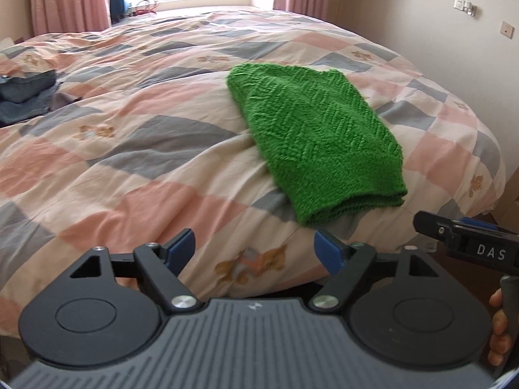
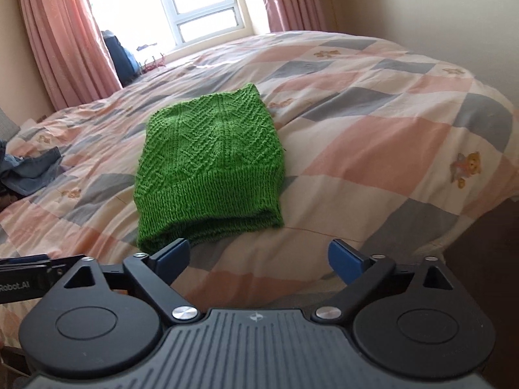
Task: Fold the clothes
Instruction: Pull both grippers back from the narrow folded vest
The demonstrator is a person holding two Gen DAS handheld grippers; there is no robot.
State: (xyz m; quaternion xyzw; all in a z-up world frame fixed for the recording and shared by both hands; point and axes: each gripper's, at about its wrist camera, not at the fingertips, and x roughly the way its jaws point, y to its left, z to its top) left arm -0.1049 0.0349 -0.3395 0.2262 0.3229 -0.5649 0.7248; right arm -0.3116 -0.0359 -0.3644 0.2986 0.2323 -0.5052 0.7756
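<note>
green knit (image 2: pixel 211 165) folded on quilt (image 2: pixel 373 149), both hand-held grippers empty

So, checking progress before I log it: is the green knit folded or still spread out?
Folded. The green knit lies as a compact block on the quilt, with stacked layers showing at its near edge.

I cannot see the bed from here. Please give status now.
Left gripper open, empty; right gripper open, empty. Green knit garment folded on quilt, untouched. Dark clothes far left, not obstructing.
</note>
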